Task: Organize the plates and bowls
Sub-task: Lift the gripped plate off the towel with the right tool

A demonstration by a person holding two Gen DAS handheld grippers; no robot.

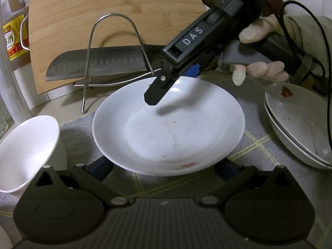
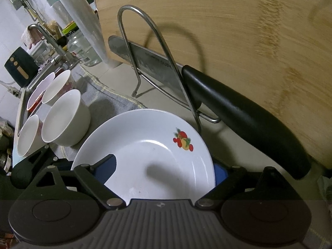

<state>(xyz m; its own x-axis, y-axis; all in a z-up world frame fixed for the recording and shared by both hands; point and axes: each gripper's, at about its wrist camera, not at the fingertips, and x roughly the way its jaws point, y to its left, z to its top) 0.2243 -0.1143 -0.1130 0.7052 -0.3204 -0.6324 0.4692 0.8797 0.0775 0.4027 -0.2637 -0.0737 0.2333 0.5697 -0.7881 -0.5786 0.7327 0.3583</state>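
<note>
Plate (image 1: 166, 128), white, fruit print on its rim; lies flat on the cloth (image 1: 255, 145), mid-counter, in front of the wire rack (image 1: 116, 47).

Right gripper (image 2: 164, 169): fingers wide apart and astride the plate's far rim, one finger over the well, the other outside the rim. Pads do not appear to press; nothing held.

Left gripper (image 1: 165, 166): fingers wide apart at the plate's near edge, tips hidden under the rim. Whether they touch it cannot be told.

Neighbours: bowls (image 2: 66, 120) standing beside the plate on one side; stacked dishes (image 1: 300, 128) on the other; knife (image 1: 95, 66) lodged in the rack, against the board (image 1: 103, 8).

Step in hand, as judged: taking hold of the plate by its far rim.

Next move, as judged: close the right fingers on the rim until firm, then raise the plate evenly. Glazed ware may slip from a one-edge grip, and the knife handle lies close by.
</note>
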